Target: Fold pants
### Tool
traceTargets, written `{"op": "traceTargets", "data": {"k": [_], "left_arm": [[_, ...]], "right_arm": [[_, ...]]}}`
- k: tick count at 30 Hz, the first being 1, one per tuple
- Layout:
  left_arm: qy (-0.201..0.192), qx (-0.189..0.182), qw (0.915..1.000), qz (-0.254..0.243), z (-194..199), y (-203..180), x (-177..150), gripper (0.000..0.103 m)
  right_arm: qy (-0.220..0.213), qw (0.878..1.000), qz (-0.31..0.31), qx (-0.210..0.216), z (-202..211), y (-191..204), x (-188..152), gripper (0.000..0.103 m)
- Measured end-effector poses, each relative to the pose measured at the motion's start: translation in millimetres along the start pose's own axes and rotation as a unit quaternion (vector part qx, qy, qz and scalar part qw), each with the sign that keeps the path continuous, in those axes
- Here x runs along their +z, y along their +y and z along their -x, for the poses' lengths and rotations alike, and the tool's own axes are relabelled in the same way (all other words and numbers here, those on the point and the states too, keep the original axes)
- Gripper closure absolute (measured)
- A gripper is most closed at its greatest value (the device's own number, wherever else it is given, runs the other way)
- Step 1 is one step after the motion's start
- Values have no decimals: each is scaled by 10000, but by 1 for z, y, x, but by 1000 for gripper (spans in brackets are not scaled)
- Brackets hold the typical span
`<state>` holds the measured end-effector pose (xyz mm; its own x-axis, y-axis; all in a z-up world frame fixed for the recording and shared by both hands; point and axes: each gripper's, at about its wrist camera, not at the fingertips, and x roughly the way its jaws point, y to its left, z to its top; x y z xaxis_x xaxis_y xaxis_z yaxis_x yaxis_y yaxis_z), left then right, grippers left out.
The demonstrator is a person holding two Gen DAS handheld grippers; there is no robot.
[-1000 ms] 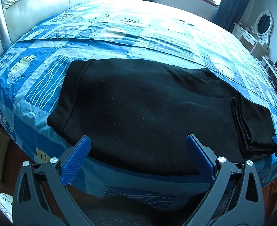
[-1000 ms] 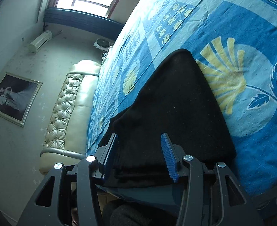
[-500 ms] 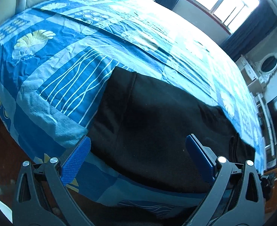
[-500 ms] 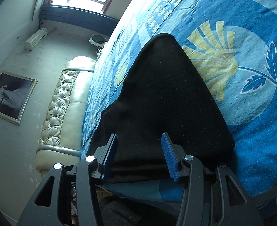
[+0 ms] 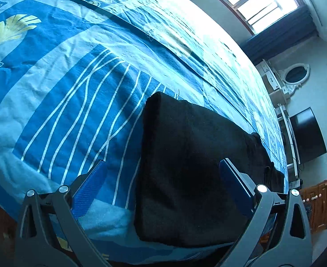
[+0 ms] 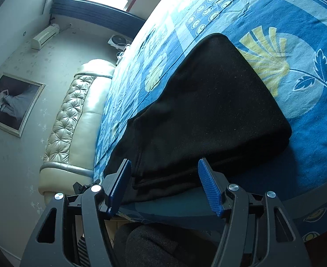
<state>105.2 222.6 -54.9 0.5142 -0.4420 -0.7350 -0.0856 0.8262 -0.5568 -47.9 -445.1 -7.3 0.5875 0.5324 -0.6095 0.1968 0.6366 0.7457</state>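
Note:
The black pants (image 5: 192,155) lie folded flat on the blue patterned bedspread (image 5: 70,84), near the bed's front edge. My left gripper (image 5: 161,187) is open, its jaws wide apart, straddling the pants' left corner just above the cloth. In the right wrist view the pants (image 6: 210,115) show their stacked folded end. My right gripper (image 6: 163,182) is open at that end, its blue pads on either side of the layered edge, holding nothing.
A cream tufted headboard (image 6: 74,120) stands at the left end of the bed. A white dresser with an oval mirror (image 5: 294,75) and a dark TV (image 5: 308,133) stand by the far wall. The bed edge drops to a wooden floor (image 5: 319,204).
My left gripper has swung left and dropped low to the pants' left corner. My right gripper has edged closer to the folded end. Both stayed open.

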Motion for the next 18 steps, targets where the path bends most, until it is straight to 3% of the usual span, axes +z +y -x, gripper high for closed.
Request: {"op": "traceTargets", "data": {"k": [2, 4, 5, 9, 13, 15, 16, 18], "left_arm": [[34, -375, 9993, -25, -3, 1, 2, 6], [208, -887, 9957, 143, -9, 2, 1, 25], [273, -1011, 9943, 187, -13, 2, -2, 25], [85, -1004, 9949, -43, -16, -1, -12, 25], [39, -1154, 9933, 115, -19, 4, -11, 26], [150, -1072, 9941, 86, -23, 1, -9, 45], [273, -1041, 9941, 117, -26, 1, -10, 63], [351, -1071, 9934, 213, -30, 1, -12, 70]], "right_arm": [[36, 9999, 80, -84, -3, 1, -2, 41], [90, 9999, 95, -97, -8, 3, -3, 41], [123, 9999, 81, -82, -11, 4, -4, 41], [214, 9997, 67, -33, -16, 5, -7, 41], [274, 9996, 114, 30, -19, 11, -11, 41], [322, 9994, 119, 78, -23, 13, -12, 40], [341, 9993, 126, 71, -25, 14, -13, 40], [396, 9991, 121, 60, -29, 13, -15, 40]]}}
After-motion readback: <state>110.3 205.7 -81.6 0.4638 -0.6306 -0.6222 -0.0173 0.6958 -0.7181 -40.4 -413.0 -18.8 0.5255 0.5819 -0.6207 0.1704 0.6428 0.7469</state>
